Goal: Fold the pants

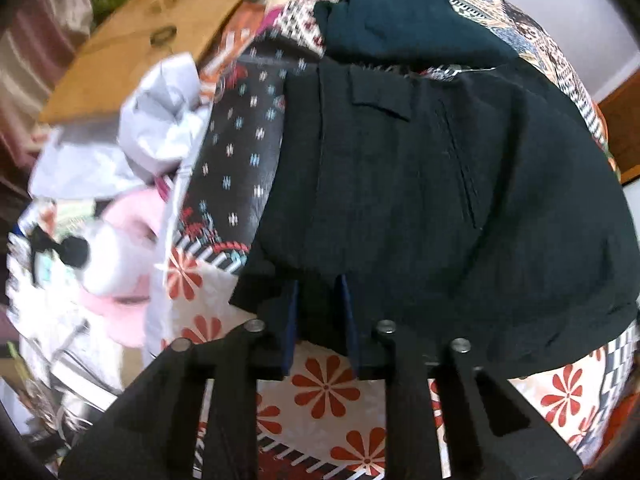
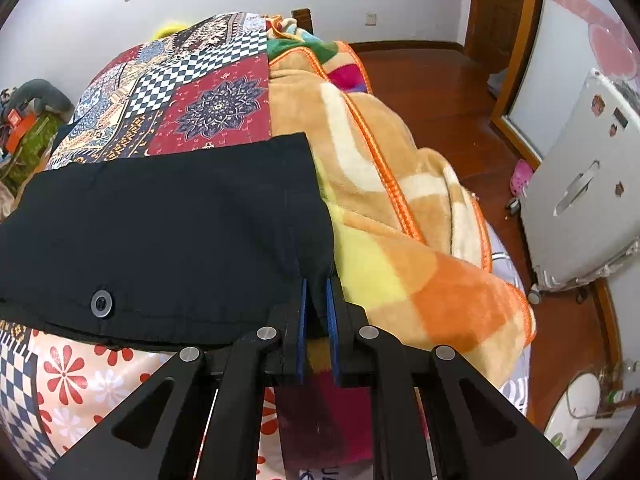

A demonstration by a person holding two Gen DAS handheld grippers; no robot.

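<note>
Black pants [image 1: 420, 200] lie spread on a patterned bedspread [image 1: 328, 388], back pocket flap facing up. In the left wrist view my left gripper [image 1: 320, 296] sits at the near edge of the pants, and dark cloth fills the narrow gap between its blue pads [image 1: 294, 312]. In the right wrist view the pants [image 2: 168, 232] lie flat, with a round button [image 2: 102, 303] near the front edge. My right gripper [image 2: 316, 300] is shut on their right corner, a pinch of black cloth between its pads [image 2: 331, 312].
An orange and yellow fleece blanket [image 2: 400, 220] lies right of the pants. A dark teal garment [image 1: 400, 16] sits beyond them. A cardboard box [image 1: 152, 40], crumpled white cloth [image 1: 160, 120] and a pink plush [image 1: 120, 248] crowd the left. A white cabinet [image 2: 580, 184] stands on the wooden floor.
</note>
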